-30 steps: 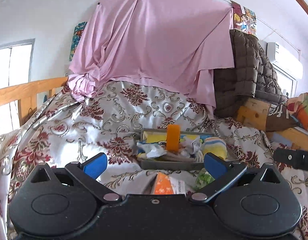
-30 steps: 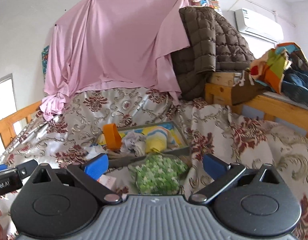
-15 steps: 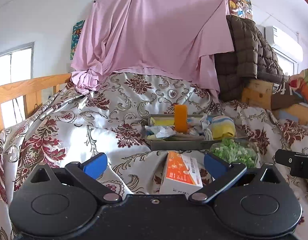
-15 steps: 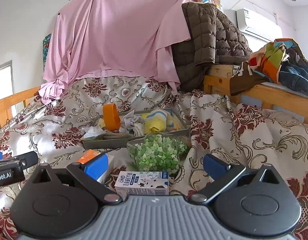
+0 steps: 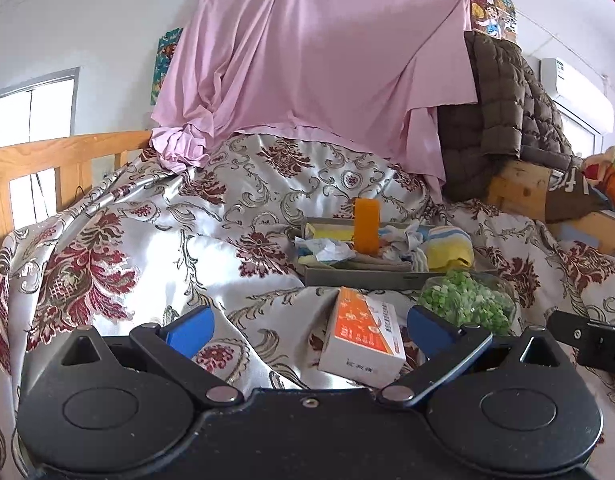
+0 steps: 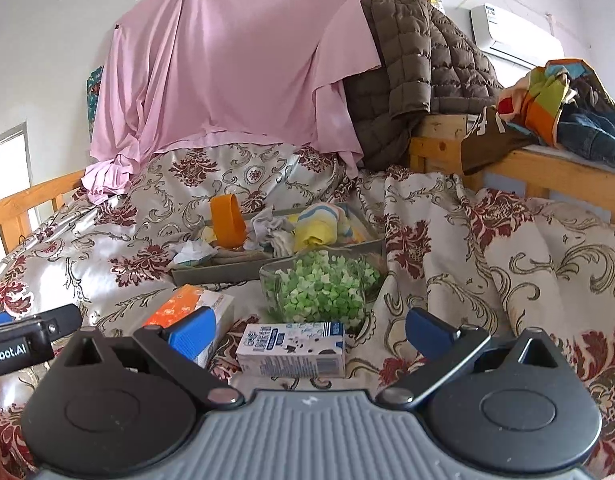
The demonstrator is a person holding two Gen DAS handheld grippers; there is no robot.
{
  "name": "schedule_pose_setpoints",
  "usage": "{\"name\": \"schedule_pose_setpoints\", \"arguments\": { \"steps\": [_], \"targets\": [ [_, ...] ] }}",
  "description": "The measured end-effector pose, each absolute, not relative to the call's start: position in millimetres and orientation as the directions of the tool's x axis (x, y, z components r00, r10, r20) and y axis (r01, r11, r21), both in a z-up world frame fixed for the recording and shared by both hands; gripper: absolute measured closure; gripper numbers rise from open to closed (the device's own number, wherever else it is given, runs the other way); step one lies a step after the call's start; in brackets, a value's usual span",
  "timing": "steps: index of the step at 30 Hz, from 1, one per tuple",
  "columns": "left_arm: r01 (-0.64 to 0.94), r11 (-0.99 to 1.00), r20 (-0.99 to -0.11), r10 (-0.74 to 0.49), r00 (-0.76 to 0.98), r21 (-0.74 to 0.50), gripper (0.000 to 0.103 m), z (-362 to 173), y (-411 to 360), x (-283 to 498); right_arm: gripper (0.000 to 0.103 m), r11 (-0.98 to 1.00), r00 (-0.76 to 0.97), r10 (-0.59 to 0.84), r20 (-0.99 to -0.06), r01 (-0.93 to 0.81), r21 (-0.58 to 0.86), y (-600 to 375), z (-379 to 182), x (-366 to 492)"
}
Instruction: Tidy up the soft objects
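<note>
We hold the left gripper (image 5: 309,326) with its blue fingers spread wide and nothing between them, low in the left wrist frame. Between the fingers, right of centre, an orange-and-white carton (image 5: 363,336) lies on the floral bedspread (image 5: 119,240). Just beyond the right finger sits a clear bag of green pieces (image 5: 465,300). The tip of the other gripper enters at the lower right edge of this frame.

We hold the right gripper (image 6: 309,328) equally spread and empty. A small blue-and-white milk carton (image 6: 291,348) lies on its side between its fingers, at frame centre. The orange-and-white carton (image 6: 187,300) stands partly behind the left finger. The bag of green pieces (image 6: 319,290) lies directly beyond the milk carton, touching the front wall of the grey tray (image 6: 231,270).

The soft objects lie in the grey tray, above centre in both frames and apart from both grippers: a yellow-and-striped cloth (image 6: 323,226) at its right, crumpled white cloth (image 6: 271,232) in the middle, and crumpled white paper or cloth (image 6: 191,252) at its left. An orange loop (image 6: 226,222) stands upright among them. The cartons and the bag stand between the grippers and the tray.

Behind, a pink sheet (image 6: 235,68) hangs on the wall, and a brown quilted jacket (image 6: 419,68) drapes over a wooden frame (image 6: 439,140) at upper right.
</note>
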State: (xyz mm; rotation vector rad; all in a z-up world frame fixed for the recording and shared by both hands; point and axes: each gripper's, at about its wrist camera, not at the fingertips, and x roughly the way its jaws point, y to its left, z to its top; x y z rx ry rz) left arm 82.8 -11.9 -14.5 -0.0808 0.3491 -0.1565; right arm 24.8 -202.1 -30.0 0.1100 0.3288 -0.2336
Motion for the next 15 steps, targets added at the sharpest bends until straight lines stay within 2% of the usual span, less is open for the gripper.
{"name": "schedule_pose_setpoints", "arguments": {
  "steps": [15],
  "targets": [
    [0.17,0.98,-0.373,-0.195,0.907,-0.1,0.001,-28,-18,66,0.0,0.971,0.897,-0.194,-0.396,0.233,0.052,-196,-42,27]
  ]
}}
